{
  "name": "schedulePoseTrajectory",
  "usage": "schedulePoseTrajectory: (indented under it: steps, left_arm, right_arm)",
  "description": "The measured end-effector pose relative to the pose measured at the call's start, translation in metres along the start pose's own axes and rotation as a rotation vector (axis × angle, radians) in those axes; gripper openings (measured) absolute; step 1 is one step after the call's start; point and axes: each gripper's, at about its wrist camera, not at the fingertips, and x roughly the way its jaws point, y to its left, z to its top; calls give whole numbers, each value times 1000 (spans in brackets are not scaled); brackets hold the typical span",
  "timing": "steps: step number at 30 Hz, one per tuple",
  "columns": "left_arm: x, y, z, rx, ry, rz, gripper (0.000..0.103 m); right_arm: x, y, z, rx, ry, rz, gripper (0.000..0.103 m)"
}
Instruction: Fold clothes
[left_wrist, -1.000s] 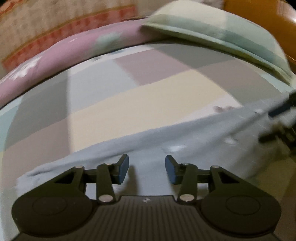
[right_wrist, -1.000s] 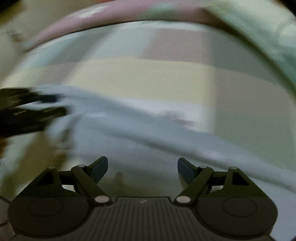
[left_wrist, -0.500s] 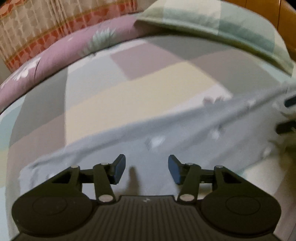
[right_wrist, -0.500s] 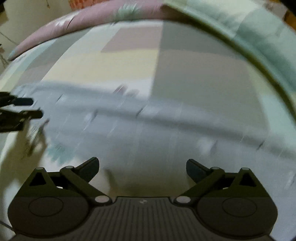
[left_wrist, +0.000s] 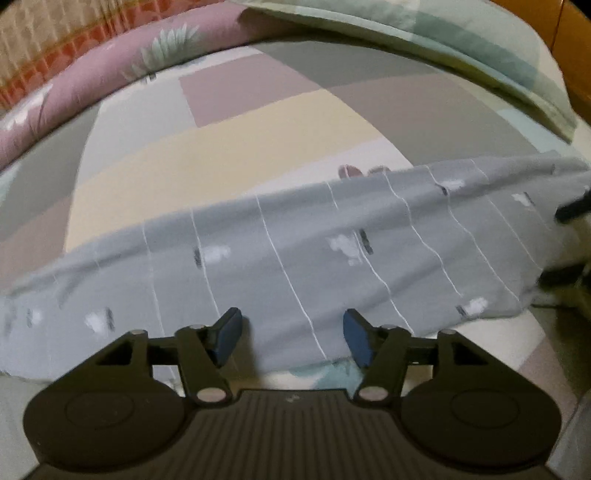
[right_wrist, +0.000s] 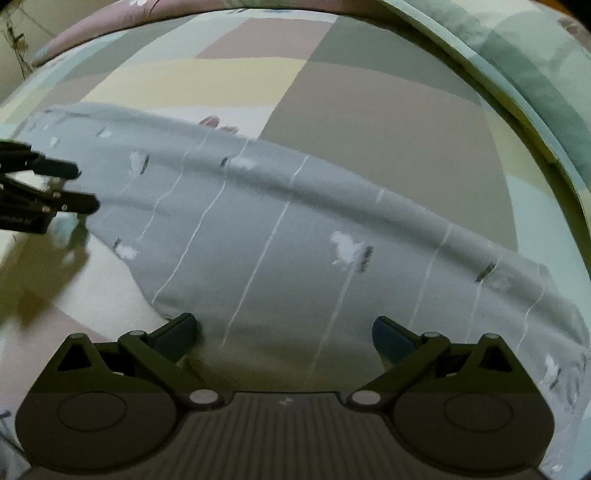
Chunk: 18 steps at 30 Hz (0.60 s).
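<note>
A grey garment (left_wrist: 332, 258) with thin white stripes and small white motifs lies spread in a long band across the bed. My left gripper (left_wrist: 293, 338) hovers over its near edge. Its jaws are opening, the blue pads are apart, and the cloth lies beneath them, not pinched. In the right wrist view the same garment (right_wrist: 295, 240) runs from upper left to lower right. My right gripper (right_wrist: 284, 334) stands wide open above its near edge, gripping nothing. The left gripper (right_wrist: 88, 188) shows at that view's left edge, and the right gripper (left_wrist: 550, 247) at the left view's right edge.
The bed carries a patchwork sheet (left_wrist: 221, 147) of yellow, grey and mauve blocks. A green checked pillow (left_wrist: 461, 44) lies at the far right, a pink leaf-print bolster (left_wrist: 110, 74) along the far left. A patterned curtain (left_wrist: 44, 44) and an orange wooden board (left_wrist: 569, 37) stand behind.
Both grippers' jaws have widened and drawn back toward the garment's near edge. The garment, blurred and moving before, now lies spread out on the bed.
</note>
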Motion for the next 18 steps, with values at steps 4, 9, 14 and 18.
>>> schedulePoseTrajectory:
  steps: [4, 9, 14, 18]
  left_arm:
    - [4, -17, 30, 35, -26, 9, 63]
    - [16, -40, 71, 78, -73, 34, 64]
    - [36, -50, 104, 69, -13, 98, 65]
    - [50, -55, 118, 81, 33, 120, 65]
  right_arm:
    - [-10, -24, 25, -18, -59, -36, 102]
    - [0, -50, 57, -37, -128, -166, 102]
    - [22, -78, 67, 84, -59, -240, 102]
    - [28, -83, 66, 98, -40, -225, 102]
